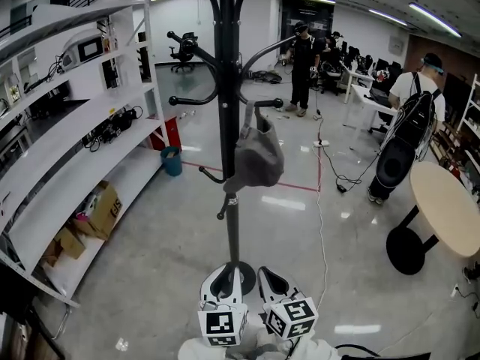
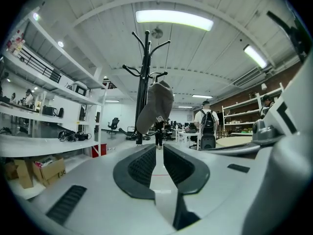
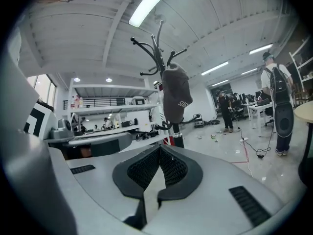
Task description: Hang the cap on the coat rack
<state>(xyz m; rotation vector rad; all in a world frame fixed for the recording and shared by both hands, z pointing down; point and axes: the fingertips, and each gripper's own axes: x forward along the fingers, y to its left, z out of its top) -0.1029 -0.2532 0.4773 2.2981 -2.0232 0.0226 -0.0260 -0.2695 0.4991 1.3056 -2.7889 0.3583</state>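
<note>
The grey cap hangs from a short hook partway up the black coat rack, its crown drooping against the pole, touched by neither gripper. Both grippers are held low and close together near the person's body, just in front of the rack's round base, pointing forward and up at the cap. The left gripper is level, and its fingers stand a narrow slot apart with nothing between them; the glossy floor shows through the gap. The right gripper sits just beside it, tilted slightly, and its fingers are pressed together at the tips, gripping nothing. White shelving runs along the left, and a person with a backpack stands well apart at the right.
</note>
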